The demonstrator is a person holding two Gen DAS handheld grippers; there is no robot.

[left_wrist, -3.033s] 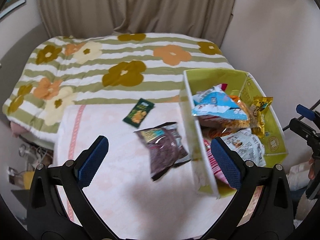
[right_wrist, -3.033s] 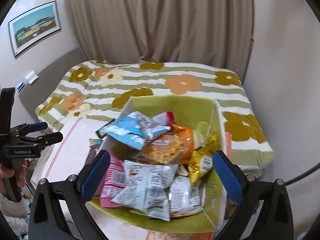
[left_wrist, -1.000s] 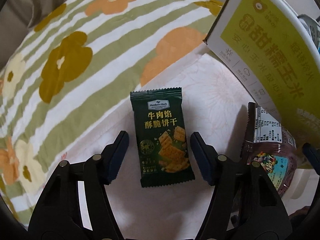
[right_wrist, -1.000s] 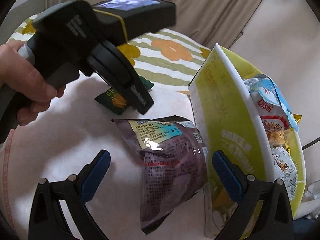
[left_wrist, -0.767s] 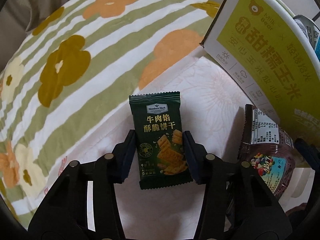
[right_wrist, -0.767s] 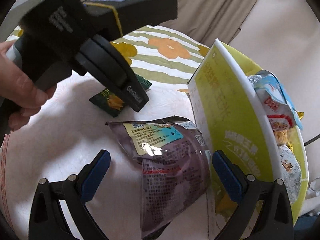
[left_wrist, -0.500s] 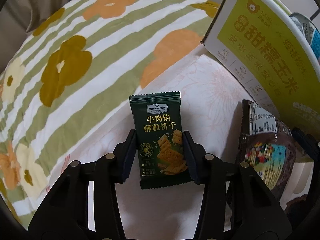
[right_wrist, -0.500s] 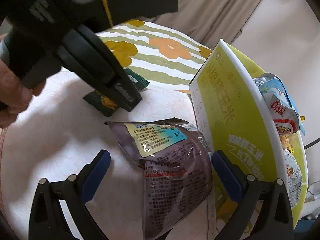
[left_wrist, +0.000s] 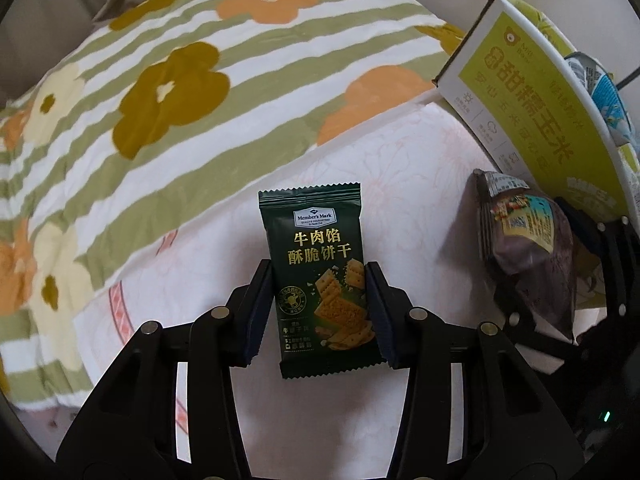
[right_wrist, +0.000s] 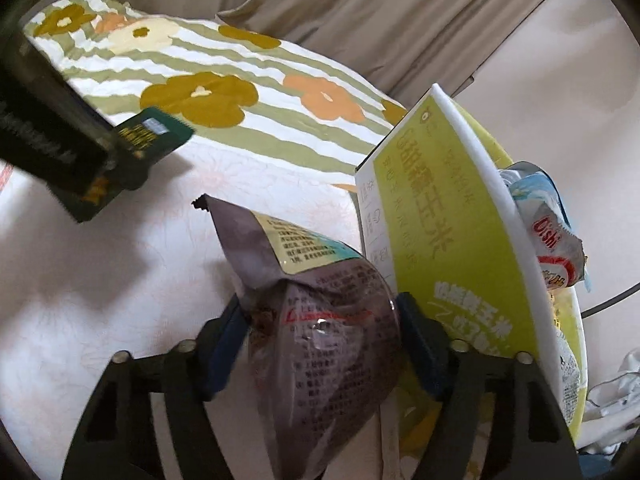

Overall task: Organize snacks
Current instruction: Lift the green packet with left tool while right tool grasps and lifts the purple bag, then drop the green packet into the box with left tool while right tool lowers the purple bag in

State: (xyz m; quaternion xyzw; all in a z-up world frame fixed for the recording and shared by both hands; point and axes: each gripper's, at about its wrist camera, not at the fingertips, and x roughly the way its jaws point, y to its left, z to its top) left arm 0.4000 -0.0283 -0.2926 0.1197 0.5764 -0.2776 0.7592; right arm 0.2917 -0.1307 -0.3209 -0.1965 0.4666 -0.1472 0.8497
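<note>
- Two grippers are in use, one in each of my hands, each with a snack packet between its fingers.
- My left gripper point(left_wrist: 320, 308) is clamped on the dark green cracker packet point(left_wrist: 320, 272); both pads press its long edges at the lower half, and the top half stands clear above the fingertips.
- From the right wrist view, the same green packet point(right_wrist: 140, 140) is off the pale pink cloth point(right_wrist: 80, 280), its shadow lying on the cloth below.
- My right gripper point(right_wrist: 320, 340) is closing on the purple snack bag point(right_wrist: 320, 320); the blue pads touch its bulging middle on both sides, and the film is creased at the left pad.
- The bag's notched top corner points up and left, tilted away from the box.
- The yellow-green snack box point(right_wrist: 452, 220) stands just right of the purple bag, its white rim beside my right finger, with other packets heaped inside.
- The floral striped quilt point(left_wrist: 160, 92) lies beyond the cloth.
</note>
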